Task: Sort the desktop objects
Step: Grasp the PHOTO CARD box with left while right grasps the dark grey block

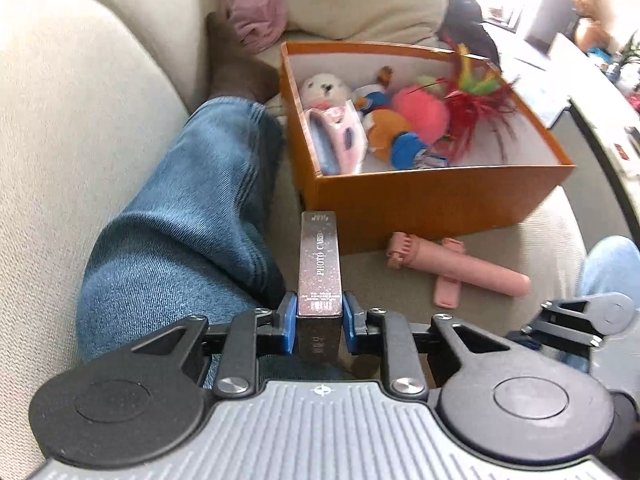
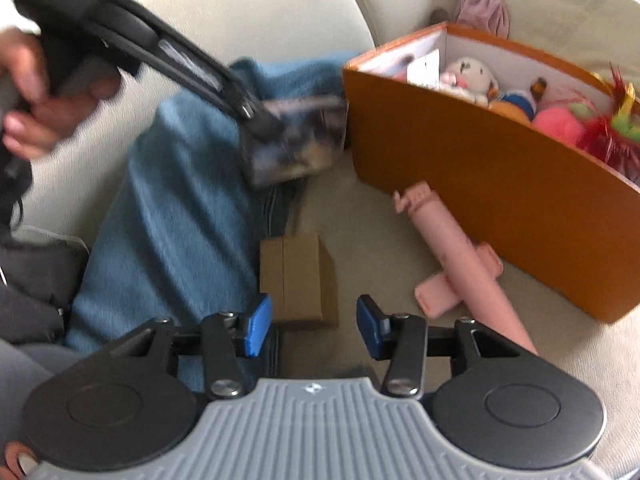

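**Photo card box gripped on the sofa, orange bin beyond**

The left gripper (image 1: pixel 319 326) has its blue fingers (image 1: pixel 289 326) pressed against both sides of a dark, speckled photo card box (image 1: pixel 320 264), which stands on edge between them and points away toward the far bin. In the right wrist view the same box (image 2: pixel 296 140) appears blurred, raised above the cushion just left of the bin's near corner, with a hand (image 2: pixel 40 92) on the tool's grip at the far left.

The right gripper (image 2: pixel 314 326) holds nothing; its fingers (image 2: pixel 256 330) stand moderately wide, and a small brown cardboard box (image 2: pixel 296 278) lies on the sofa seat (image 2: pixel 360 216) just beyond their tips, not touched.

To the right of both boxes a pink selfie stick (image 1: pixel 456 266) lies on the cushion, just beside the near wall of the orange storage box (image 1: pixel 420 204). A leg in blue jeans (image 1: pixel 180 216) stretches along the left side of the seat.

Inside the orange box sit a white plush toy (image 1: pixel 324 88), a pink toy camera (image 1: pixel 340 140), a duck doll in blue and orange (image 1: pixel 384 136), a pink fluffy ball (image 1: pixel 420 116) and a red feather toy (image 1: pixel 476 104). Beyond it, a pink cloth (image 1: pixel 252 8) rests against the cream back cushions.
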{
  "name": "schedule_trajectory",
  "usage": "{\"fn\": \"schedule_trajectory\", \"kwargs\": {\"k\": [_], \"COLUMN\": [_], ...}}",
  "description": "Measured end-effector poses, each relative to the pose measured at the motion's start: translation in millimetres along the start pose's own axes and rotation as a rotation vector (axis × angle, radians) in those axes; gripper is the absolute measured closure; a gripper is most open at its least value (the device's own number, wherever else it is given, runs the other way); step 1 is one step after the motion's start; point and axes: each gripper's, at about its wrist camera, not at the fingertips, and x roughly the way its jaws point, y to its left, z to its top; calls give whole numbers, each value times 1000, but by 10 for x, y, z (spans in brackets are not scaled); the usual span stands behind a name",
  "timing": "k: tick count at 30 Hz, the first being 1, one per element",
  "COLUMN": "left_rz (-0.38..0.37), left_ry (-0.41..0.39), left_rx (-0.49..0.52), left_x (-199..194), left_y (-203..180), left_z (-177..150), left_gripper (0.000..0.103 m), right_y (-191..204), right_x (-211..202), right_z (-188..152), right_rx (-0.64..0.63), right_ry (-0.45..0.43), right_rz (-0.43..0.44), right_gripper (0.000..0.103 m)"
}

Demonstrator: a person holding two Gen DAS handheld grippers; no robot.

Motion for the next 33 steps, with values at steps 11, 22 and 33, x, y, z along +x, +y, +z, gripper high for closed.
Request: {"fn": "schedule_trajectory", "kwargs": {"k": [11,22,33], "left_rz": [-33,-18,25], "left_ry": [-64,-40,-33], "left_rx": [44,-31,-110], "left_x": [-250,-222,-268], "left_y": [-196,-255,-257], "left_z": [-8,-23,-62], "left_gripper": [77,77,77], "right_y": [-423,-503,-501], "right_x": [162,427,173], "right_z": [-377,-484,-552], "right_rx": [201,256,259], "right_ry": [231,282,336], "right_rz": [-18,92,185], "right_gripper": [41,18,51]}}
